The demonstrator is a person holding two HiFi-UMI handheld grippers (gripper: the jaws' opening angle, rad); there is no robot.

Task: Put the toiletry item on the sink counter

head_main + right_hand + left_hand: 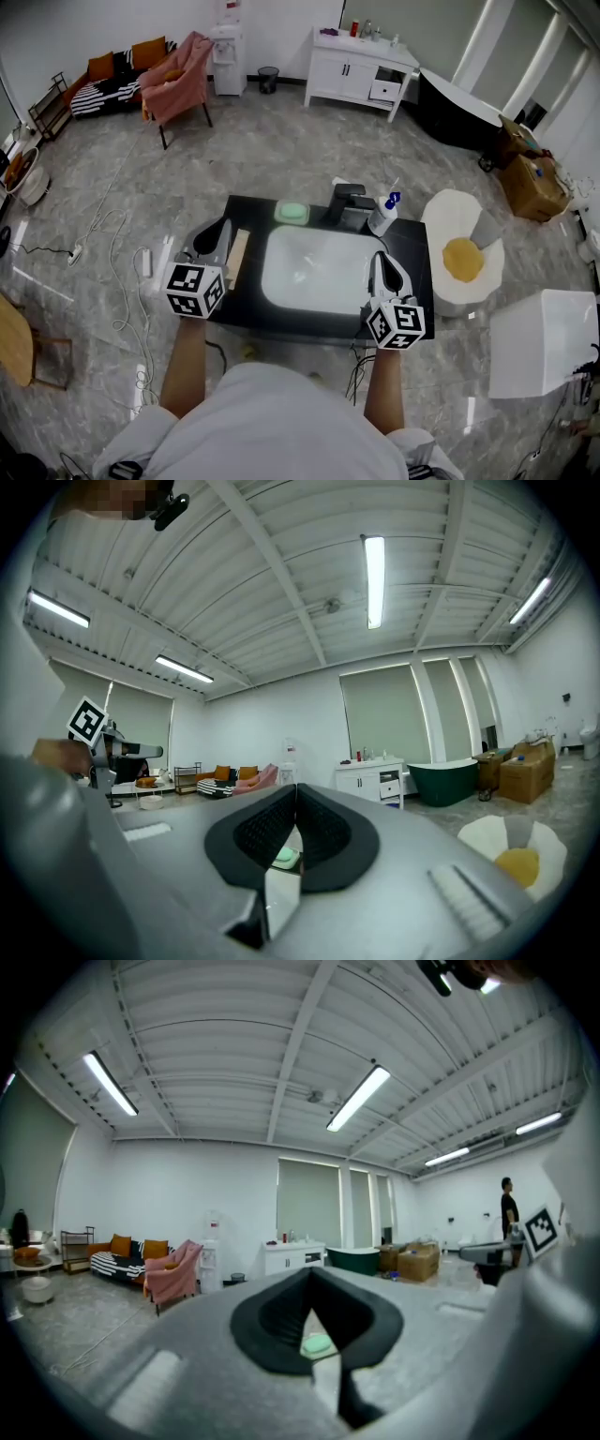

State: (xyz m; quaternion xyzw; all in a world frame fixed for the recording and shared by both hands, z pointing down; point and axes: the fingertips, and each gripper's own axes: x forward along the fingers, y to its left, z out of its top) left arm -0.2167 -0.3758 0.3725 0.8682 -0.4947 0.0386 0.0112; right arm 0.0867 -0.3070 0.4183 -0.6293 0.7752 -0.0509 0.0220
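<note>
In the head view a black sink counter holds a white basin. At its back stand a green soap dish, a black faucet and a white bottle with a blue top. A pale wooden item lies on the counter's left side. My left gripper hovers just left of that item, its jaws shut and empty. My right gripper hangs over the counter's right side, also shut and empty. Through each jaw gap the green soap dish shows.
A white round rug with a yellow cushion and a grey bin lies right of the counter. A white box stands at the front right. Cables trail on the floor at left. A cabinet, a bathtub and a pink chair stand far back.
</note>
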